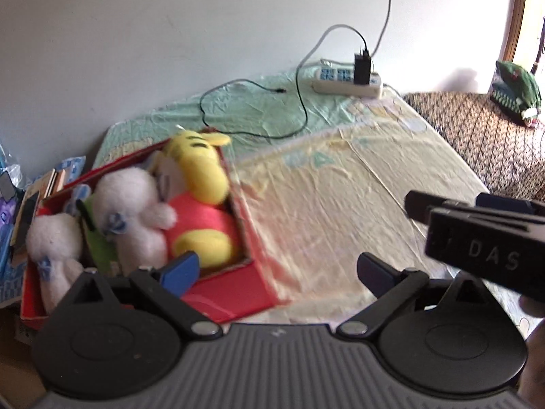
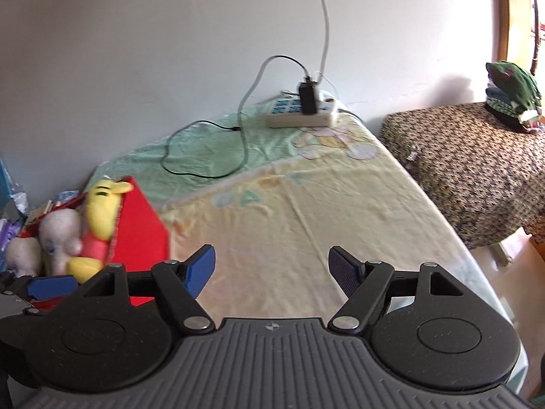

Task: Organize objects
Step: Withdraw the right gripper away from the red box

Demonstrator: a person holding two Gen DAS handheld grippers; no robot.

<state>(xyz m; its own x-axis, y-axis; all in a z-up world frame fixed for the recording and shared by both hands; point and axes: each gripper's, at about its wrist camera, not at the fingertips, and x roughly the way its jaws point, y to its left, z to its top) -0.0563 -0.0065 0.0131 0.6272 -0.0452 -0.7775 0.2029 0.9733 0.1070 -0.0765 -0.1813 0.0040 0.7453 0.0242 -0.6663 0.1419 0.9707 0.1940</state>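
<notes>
Both tools stand open and empty: our left tool hangs at the near right corner of the red cardboard box, our right tool over bare cloth beside it. We hold both low, level and pointing forward across the table with its pale yellow and green printed cover. Inside the box lie the yellow and red plush bear, a white fluffy plush and a smaller white plush, packed side by side. No loose toy shows on the cloth, so we judge the packing done or nearly so. Next move: probably squaring the box, or checking for strays. White power strip sits well apart at the wall.
</notes>
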